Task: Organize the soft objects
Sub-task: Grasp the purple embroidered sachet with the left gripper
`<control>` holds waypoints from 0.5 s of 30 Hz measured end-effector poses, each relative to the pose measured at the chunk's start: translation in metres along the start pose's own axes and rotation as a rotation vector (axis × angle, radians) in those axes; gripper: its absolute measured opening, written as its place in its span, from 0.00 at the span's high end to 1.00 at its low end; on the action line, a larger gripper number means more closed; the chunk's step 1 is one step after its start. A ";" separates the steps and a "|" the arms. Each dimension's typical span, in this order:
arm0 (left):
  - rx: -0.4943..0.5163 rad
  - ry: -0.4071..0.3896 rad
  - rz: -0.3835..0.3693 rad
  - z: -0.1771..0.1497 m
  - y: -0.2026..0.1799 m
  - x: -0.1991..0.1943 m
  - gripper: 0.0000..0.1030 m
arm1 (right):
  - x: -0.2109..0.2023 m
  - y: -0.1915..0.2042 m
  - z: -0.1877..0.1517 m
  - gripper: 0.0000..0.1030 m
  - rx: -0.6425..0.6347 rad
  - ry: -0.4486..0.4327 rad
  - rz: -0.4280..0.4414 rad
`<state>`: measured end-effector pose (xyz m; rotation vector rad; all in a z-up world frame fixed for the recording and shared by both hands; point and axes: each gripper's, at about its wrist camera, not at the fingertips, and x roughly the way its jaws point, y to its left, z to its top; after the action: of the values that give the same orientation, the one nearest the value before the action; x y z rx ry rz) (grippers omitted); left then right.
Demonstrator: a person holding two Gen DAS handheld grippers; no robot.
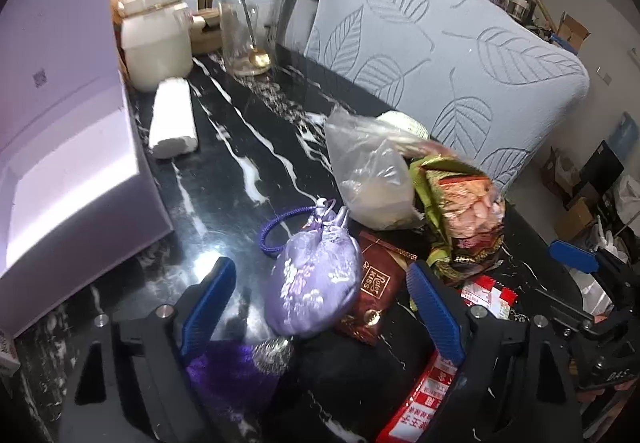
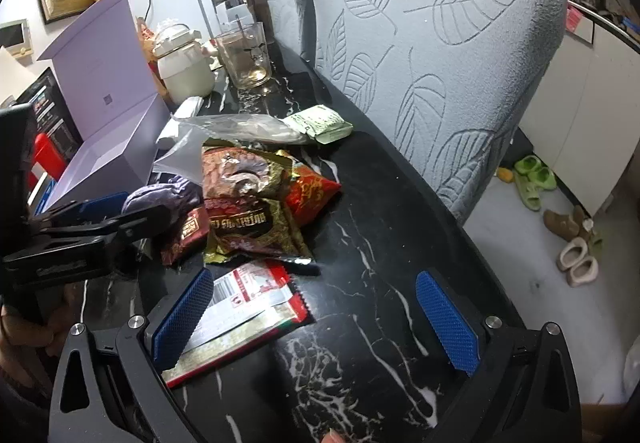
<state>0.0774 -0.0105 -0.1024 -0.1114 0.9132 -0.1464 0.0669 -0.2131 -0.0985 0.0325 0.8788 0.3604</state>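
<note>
So the left claw (image 1: 320, 307) has its blue pads apart with the purple pouch (image 1: 312, 283) sitting right between them, pads not pressing on it. Its tassel (image 1: 236, 371) trails back under the claw. The right claw (image 2: 316, 317) is wide open too, nothing gripped, a red-and-white packet (image 2: 244, 315) beside its left pad on the black marble table (image 2: 380, 283).
</note>
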 end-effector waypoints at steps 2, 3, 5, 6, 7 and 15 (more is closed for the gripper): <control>-0.015 0.021 -0.026 0.000 0.003 0.007 0.26 | 0.002 -0.002 0.002 0.00 -0.001 0.004 -0.005; -0.019 0.026 -0.028 0.000 0.003 0.009 0.34 | 0.003 -0.003 0.003 0.00 -0.001 0.005 -0.006; -0.028 0.029 -0.019 -0.001 0.005 0.012 0.46 | 0.004 -0.003 0.004 0.00 -0.001 0.007 -0.004; -0.033 0.028 -0.015 -0.002 0.006 0.013 0.53 | 0.005 -0.003 0.005 0.00 -0.003 0.007 -0.003; -0.038 0.026 -0.020 -0.002 0.008 0.013 0.54 | 0.006 -0.003 0.007 0.00 -0.005 0.007 -0.002; -0.065 -0.038 -0.042 -0.002 0.012 -0.014 0.62 | 0.009 0.003 0.009 0.00 -0.021 0.013 0.010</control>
<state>0.0679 0.0033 -0.0945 -0.1936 0.8787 -0.1530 0.0782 -0.2066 -0.0989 0.0151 0.8882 0.3793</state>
